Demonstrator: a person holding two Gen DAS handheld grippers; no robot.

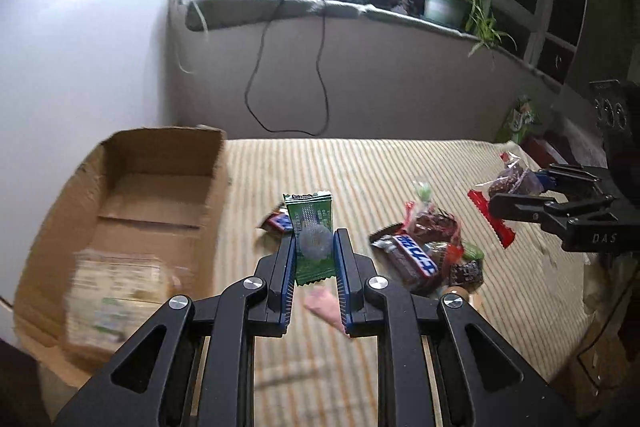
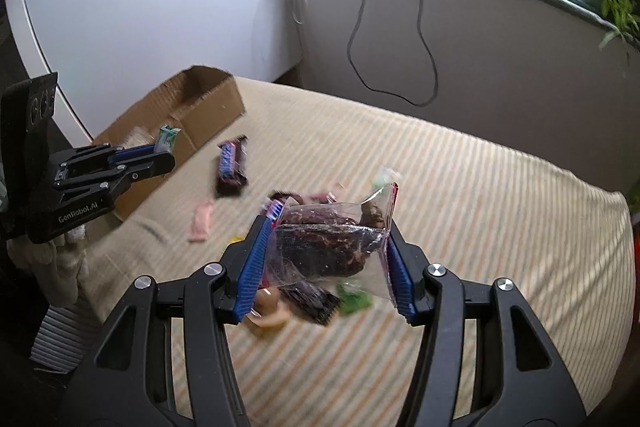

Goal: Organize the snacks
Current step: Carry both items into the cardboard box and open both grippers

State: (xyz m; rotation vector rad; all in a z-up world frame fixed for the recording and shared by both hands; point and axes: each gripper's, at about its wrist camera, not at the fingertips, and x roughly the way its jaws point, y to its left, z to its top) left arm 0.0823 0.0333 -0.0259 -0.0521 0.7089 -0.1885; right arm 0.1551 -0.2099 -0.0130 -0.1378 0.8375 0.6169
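At the left of the left wrist view a cardboard box is sitting open on the striped bed, a blurred pale packet lying in its near end. At lower centre the left gripper is pinching a green wrapped snack upright between its closed fingers. Right of it, a Snickers bar is lying among a heap of wrapped snacks. At the right edge the right gripper is clamping a clear bag of dark snacks, lifted off the bed. In the right wrist view that bag is filling the centre, stretched between blue finger pads.
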